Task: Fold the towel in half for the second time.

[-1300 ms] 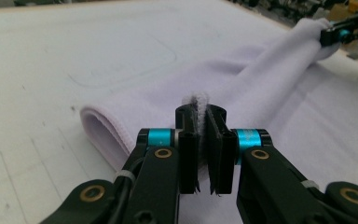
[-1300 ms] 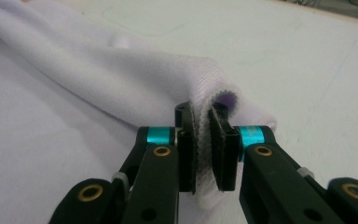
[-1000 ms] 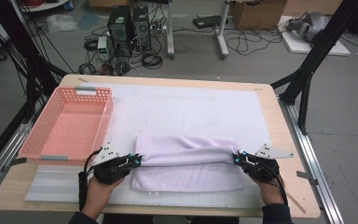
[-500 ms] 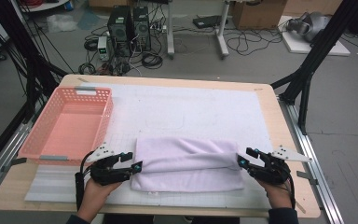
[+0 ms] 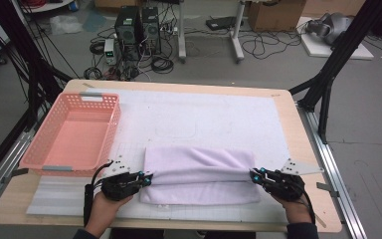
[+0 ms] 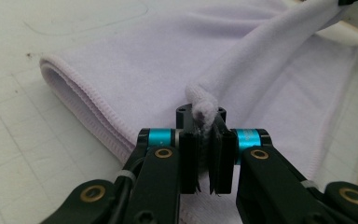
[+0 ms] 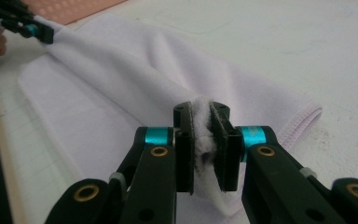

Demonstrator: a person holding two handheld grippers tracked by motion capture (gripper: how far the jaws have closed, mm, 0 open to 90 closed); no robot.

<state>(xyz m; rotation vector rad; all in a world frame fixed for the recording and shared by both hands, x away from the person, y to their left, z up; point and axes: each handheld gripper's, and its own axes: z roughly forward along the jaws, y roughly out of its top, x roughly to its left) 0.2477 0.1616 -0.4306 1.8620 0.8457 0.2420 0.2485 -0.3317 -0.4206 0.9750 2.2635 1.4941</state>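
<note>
While both hands sit at the near edge of the pale wooden table (image 5: 288, 107), each gripper has a pinch on the folded pale lilac fleece towel (image 5: 199, 174). Left gripper (image 5: 147, 179): jaws have just been closing, w/ cloth between them; in the left gripper view the pads clamp a bunched corner of the towel (image 6: 205, 109), a small roll of fabric poking up above the pad tips. Right gripper (image 5: 252, 175): jaws likewise just been closing, cloth between; in the right gripper view a wad of towel (image 7: 204, 130) is squeezed tight btwn the black pads. Towel lies on the white gridded felt mat (image 5: 209, 119) covering most of the tabletop, near-centre, long axis running left-right. A ridge of cloth is stretched between the two pinch points, lifted slightly off the lower layer; rest of towel flat beneath. Folded hemmed edge visible at left end in left gripper view, at right end in right gripper view. Pink plastic mesh basket (image 5: 102, 99) stands at far left on the mat, apart from the towel. Grey triangular plates on both grippers point outward.
</note>
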